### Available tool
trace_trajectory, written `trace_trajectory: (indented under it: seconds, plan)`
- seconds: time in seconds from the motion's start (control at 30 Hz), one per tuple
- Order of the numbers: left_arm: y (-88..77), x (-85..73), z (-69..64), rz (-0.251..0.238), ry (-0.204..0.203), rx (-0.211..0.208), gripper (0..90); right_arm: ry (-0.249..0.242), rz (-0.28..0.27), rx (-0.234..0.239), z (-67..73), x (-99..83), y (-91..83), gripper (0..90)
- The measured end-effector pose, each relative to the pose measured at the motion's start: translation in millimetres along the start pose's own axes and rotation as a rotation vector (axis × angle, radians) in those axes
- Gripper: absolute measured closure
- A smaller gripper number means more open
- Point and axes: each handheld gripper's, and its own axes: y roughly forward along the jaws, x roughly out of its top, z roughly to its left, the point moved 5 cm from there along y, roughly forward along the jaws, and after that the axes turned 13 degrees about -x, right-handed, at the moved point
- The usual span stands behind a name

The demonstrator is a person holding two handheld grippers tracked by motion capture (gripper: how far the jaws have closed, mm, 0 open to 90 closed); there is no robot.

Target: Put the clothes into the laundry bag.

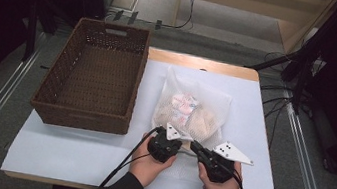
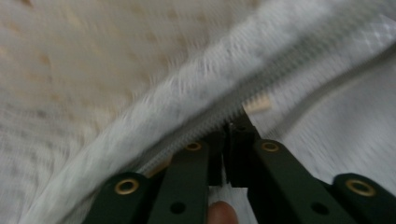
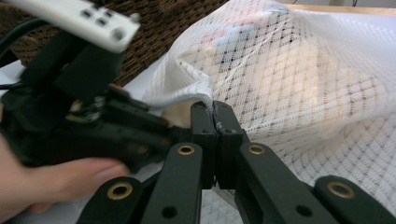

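A white mesh bag [image 1: 195, 106] holding light clothes lies on the white table. Both grippers meet at its near edge. In the left gripper view, my left gripper [image 2: 229, 130] has its jaws together on the bag's zipper [image 2: 196, 128], and a beige tab [image 2: 258, 103] shows just past the tips. In the right gripper view, my right gripper [image 3: 215, 109] is shut on the bag's [image 3: 303, 84] mesh edge, with the left gripper [image 3: 175, 122] close beside it. From above, the left gripper [image 1: 181, 139] and right gripper [image 1: 193, 144] sit side by side, each in a hand.
A brown wicker basket [image 1: 84, 112] stands at the table's left and has nothing in it. The white table top [image 1: 71, 156] ends close behind the hands. Cables and dark stands lie on the floor to the right.
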Motion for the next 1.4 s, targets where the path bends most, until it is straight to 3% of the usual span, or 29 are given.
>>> trace_trajectory:
  seconds: [0.13,0.37,0.47,0.53,0.63,0.73,0.8,0.87,0.97,1.03,1.13,1.23,1.3,1.4]
  plan:
    - [6.6,8.0,2.6,0.004,-0.005,0.034,90.0,-0.001,0.003,0.004,2.4,-1.4,0.3,90.0]
    - [8.5,15.8,23.3,-0.086,-0.115,0.158,90.0,-0.017,0.04,-0.001,6.4,-10.7,4.6,90.0]
    - [7.8,17.3,28.9,-0.095,-0.147,0.143,90.0,-0.024,0.06,-0.02,5.6,-15.7,8.4,90.0]
    - [6.2,14.6,25.3,-0.081,-0.121,0.08,88.8,-0.033,0.071,-0.043,3.6,-19.0,10.7,90.0]
    - [-6.2,2.8,15.2,-0.041,-0.041,-0.022,69.5,-0.032,0.084,-0.06,-2.3,-22.7,11.5,90.0]
    - [-30.3,-11.0,6.0,-0.024,0.046,-0.054,65.2,-0.024,0.093,-0.062,-6.6,-25.1,12.3,90.0]
    - [-51.4,-13.8,0.9,-0.057,0.094,-0.086,64.9,-0.036,0.113,-0.052,-4.6,-27.6,14.5,90.0]
    - [-72.2,-11.5,-0.1,-0.104,0.133,-0.083,64.9,-0.065,0.141,-0.056,-1.2,-31.8,18.3,90.0]
    - [-93.3,-2.2,12.3,-0.19,0.104,-0.039,64.5,-0.104,0.205,-0.056,0.9,-39.6,25.9,82.3]
    - [-94.0,-0.3,25.0,-0.204,0.052,-0.007,63.6,-0.092,0.216,-0.04,0.0,-41.2,27.2,73.9]
    - [-80.8,-8.3,39.2,-0.146,0.02,0.034,63.2,-0.081,0.204,-0.013,-4.5,-38.0,18.0,65.9]
    - [-65.6,-23.0,46.1,-0.068,0.003,0.044,64.9,-0.053,0.171,-0.023,-20.8,-33.6,1.5,65.0]
    - [-60.1,-31.2,48.7,-0.029,0.001,0.051,66.9,-0.014,0.144,-0.05,-38.6,-32.1,-9.4,65.1]
    - [-59.7,-34.1,48.2,-0.039,0.03,0.047,68.6,0.054,0.131,-0.128,-68.6,-35.4,-19.7,71.1]
